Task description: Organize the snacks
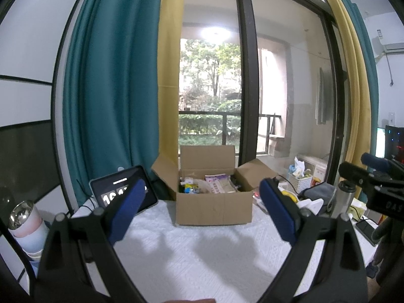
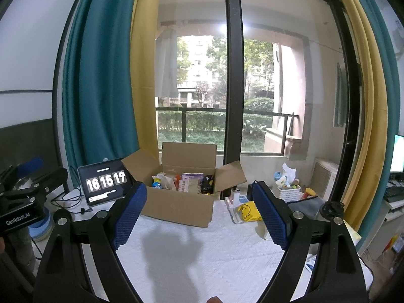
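An open cardboard box (image 1: 214,209) (image 2: 176,208) stands on the white tablecloth (image 1: 202,257) (image 2: 202,252) at the far side, flaps out. Several snack packets (image 1: 217,185) (image 2: 184,183) lie inside it, among them a purple and white pack. My left gripper (image 1: 202,189) is open and empty, held above the cloth in front of the box. My right gripper (image 2: 199,189) is open and empty, also in front of the box. The right gripper shows at the right edge of the left wrist view (image 1: 373,174), and the left gripper at the left edge of the right wrist view (image 2: 27,192).
A tablet clock (image 2: 104,184) (image 1: 123,192) leans left of the box. A yellow bag (image 2: 248,212), a white basket (image 2: 289,192), a grey cloth (image 2: 304,205) and a bottle (image 1: 343,199) sit right. A steel tumbler (image 1: 25,222) stands far left. Window and curtains are behind.
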